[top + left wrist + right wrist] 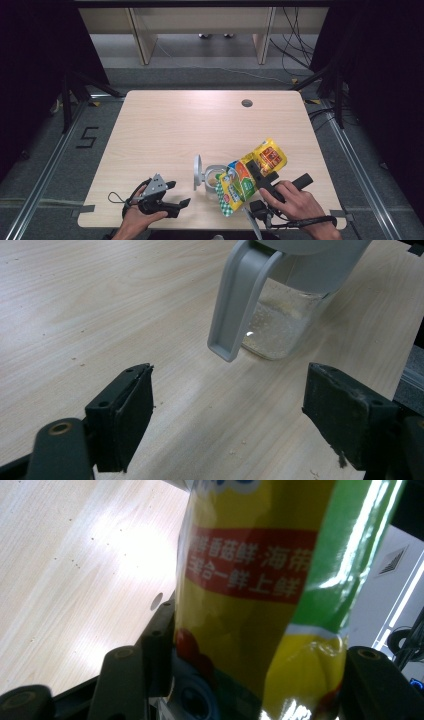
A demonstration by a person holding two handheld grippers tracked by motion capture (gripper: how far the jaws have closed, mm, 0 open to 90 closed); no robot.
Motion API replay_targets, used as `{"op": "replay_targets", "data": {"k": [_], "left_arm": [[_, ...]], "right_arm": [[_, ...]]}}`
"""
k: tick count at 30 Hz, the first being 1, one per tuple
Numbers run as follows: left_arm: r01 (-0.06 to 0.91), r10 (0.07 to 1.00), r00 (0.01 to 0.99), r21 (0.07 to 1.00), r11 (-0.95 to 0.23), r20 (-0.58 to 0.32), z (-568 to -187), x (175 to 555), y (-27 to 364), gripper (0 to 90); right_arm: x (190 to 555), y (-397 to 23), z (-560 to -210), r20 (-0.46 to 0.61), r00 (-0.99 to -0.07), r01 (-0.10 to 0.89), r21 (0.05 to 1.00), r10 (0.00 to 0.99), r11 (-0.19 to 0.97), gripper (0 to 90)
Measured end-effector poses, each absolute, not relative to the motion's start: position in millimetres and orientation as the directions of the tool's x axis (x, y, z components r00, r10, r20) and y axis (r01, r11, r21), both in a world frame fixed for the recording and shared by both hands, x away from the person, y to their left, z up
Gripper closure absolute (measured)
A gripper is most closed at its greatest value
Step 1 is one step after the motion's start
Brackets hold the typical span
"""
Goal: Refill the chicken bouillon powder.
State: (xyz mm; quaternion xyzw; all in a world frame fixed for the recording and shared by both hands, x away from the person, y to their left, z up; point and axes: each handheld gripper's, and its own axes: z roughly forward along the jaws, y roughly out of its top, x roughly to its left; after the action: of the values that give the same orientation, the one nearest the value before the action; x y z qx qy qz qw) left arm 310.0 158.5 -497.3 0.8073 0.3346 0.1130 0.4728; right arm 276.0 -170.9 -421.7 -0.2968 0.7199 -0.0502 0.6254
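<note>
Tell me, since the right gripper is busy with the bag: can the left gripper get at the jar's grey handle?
Probably yes: the left gripper stands open facing the handle, with bare table between.

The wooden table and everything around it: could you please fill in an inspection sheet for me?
Surface: pale wooden table, round hole far side; crumbs near the jar.
Job's things: yellow-green foil snack bag tilted over clear glass jar with grey lid, lid flipped open.
Clutter: nothing seen.
Grippers: right gripper clamps the bag; left gripper open, empty, beside the jar.
Cables: bundle on floor, far right.
Surroundings: grey floor, black curtains.
</note>
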Motion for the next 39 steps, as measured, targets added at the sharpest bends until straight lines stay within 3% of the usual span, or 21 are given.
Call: {"op": "replay_targets", "data": {"k": [39], "left_arm": [[0.432, 0.648, 0.750, 0.839, -0.331, -0.131, -497.3, 310.3, 159.1, 19.6]], "right_arm": [[277.8, -174.4, -419.9, -0.869, -0.036, -0.361, -0.449, -0.493, 0.818, 47.9]]}}
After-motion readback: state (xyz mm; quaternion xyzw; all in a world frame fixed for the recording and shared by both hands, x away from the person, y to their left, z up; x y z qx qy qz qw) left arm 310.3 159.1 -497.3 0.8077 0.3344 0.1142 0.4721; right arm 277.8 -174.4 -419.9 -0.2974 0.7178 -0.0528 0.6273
